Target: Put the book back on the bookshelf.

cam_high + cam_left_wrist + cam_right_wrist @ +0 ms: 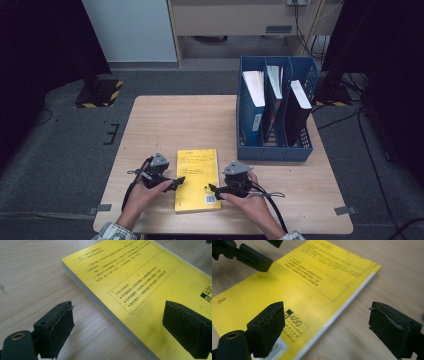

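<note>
The yellow book lies flat on the wooden table, near its front edge, back cover up. The cover is glossy and plain yellow, printed with small black lines of text too fine to read; a thin ruled box frames one block of them. Near the book's lower right corner sits a white barcode label, and beside it a black mark where the digits "400" can be read in the right gripper view. The page block shows as a white, flat-cut edge.

The left gripper sits at the book's left edge with its jaws spread wide, one over the bare wood, one over the cover, gripping nothing. The right gripper is at the book's right edge, jaws likewise parted and straddling that edge. Their pads are black, rubbery and frayed.

Beyond the book, to its right, stands a blue plastic file rack with three compartments holding upright books.
</note>
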`<state>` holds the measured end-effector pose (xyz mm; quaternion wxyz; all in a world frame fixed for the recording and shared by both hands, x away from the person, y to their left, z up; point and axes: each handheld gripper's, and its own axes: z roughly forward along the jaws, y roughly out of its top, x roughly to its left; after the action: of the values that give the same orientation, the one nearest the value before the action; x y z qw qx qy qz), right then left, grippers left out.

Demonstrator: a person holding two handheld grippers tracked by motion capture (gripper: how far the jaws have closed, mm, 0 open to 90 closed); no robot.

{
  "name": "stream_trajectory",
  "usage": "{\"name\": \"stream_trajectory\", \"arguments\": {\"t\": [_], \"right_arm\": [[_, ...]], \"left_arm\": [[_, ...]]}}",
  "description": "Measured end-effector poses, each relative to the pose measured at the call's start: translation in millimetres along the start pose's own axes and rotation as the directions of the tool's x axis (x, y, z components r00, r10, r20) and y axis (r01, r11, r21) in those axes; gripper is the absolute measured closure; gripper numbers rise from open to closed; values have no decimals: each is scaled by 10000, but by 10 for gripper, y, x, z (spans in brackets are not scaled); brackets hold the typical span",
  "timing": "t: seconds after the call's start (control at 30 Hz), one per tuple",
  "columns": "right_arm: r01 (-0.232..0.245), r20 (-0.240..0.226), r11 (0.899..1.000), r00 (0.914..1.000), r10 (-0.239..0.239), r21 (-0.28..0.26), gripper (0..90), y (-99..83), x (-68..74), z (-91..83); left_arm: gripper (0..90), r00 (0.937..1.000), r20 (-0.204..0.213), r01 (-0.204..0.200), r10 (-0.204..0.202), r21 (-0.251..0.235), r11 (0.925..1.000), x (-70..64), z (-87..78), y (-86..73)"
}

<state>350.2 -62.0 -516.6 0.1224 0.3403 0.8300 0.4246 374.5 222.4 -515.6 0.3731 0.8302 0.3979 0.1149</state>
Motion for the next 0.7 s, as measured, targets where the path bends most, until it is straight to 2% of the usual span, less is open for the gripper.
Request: {"name": "stream_trajectory", "arguments": {"t": [0.1, 0.17, 0.23, 0.33, 0.43, 0.53, 0.7], "right_arm": [[46, -162, 9999, 9999, -43, 164, 140, -12, 60, 98], [-134, -236, 9996, 9996, 140, 257, 133, -24, 69, 145], [-215, -285, 9990, 9993, 226, 393, 119, -44, 81, 199], [-535, -495, 9975, 9972, 558, 464, 99, -58, 87, 231], [-626, -448, 9972, 9969, 644, 410, 88, -63, 89, 251], [-633, -384, 9973, 9972, 647, 373, 94, -67, 100, 249], [-582, -490, 9977, 9970, 598, 334, 97, -80, 148, 246]], "left_arm": [[93, 9999, 148, 35, -36, 43, 10000, -13, 28, 1], [95, 9992, 352, 211, -212, 36, 9998, -15, 49, -3], [97, 9989, 434, 176, -182, 158, 9997, -29, 76, -9], [100, 9978, 650, 136, -157, 327, 9994, -53, 125, -13], [96, 9967, 761, 243, -268, 335, 9991, -45, 139, -15], [106, 9945, 990, 331, -357, 280, 9991, -36, 146, -27], [120, 9942, 985, 395, -421, 277, 9988, -5, 123, -35]]}}
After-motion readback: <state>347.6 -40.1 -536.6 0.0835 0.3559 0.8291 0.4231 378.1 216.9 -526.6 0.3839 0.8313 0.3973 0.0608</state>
